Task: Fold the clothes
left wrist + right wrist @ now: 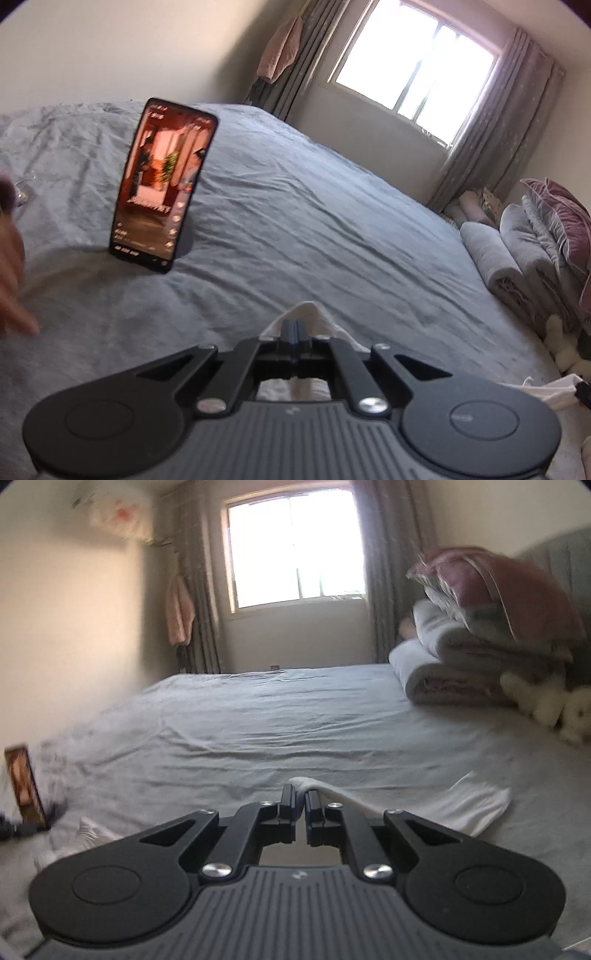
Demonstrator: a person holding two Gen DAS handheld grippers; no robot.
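Across both views spreads a grey bedsheet (314, 206), wrinkled and filling the middle of each frame. Behind it, at the top of the right wrist view, a bright window (295, 550) sits between grey curtains (384, 568), and a pink garment (179, 609) hangs by the left curtain. At the right edge of that view lies a stack of folded grey quilts (454, 664) topped by a mauve pillow (491, 587), with a white plush toy (550, 705) at its foot. Left of centre in the left wrist view a phone (162, 184) stands upright on the sheet, its screen lit. A white garment (465, 805) lies on the sheet at lower right of the right wrist view, one edge drawn up to the right gripper (300, 797), whose fingers pinch that cloth with only a thin gap between them. At bottom centre of the left wrist view, the left gripper (295, 326) has its fingers pressed together on another fold of white cloth (310, 314). A blurred hand (11, 280) shows at that view's left edge.
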